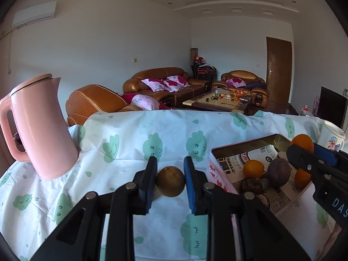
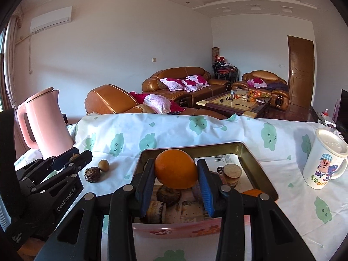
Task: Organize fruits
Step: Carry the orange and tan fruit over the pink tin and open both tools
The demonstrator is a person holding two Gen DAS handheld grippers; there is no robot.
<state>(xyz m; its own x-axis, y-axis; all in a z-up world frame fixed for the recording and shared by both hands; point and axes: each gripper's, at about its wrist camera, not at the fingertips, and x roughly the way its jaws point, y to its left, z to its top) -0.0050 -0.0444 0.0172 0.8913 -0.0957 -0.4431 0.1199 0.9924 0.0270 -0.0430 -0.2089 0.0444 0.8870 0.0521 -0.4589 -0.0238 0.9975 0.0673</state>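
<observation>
The left gripper is clenched on a small brown fruit, a pad pressing each side of it, just left of the tin and above the cloth. In the right wrist view the left gripper appears at the left of the tin, with something small and brown between its tips. Two more fruits lie on the cloth just left of the tin: a dark wrinkled one and a round tan one, close together.

The right gripper grasps an orange between its blue pads and holds it over the tin, above the fruit inside. From the left wrist view the right gripper comes in over the tin's far right corner with the orange at its tips.

Inside the tin lie an orange, a dark round fruit, a wrinkled dark one and another orange partly behind the right gripper.

A pink kettle stands on the cloth well left of the tin. A white mug with a cartoon pig stands to the right of the tin.
</observation>
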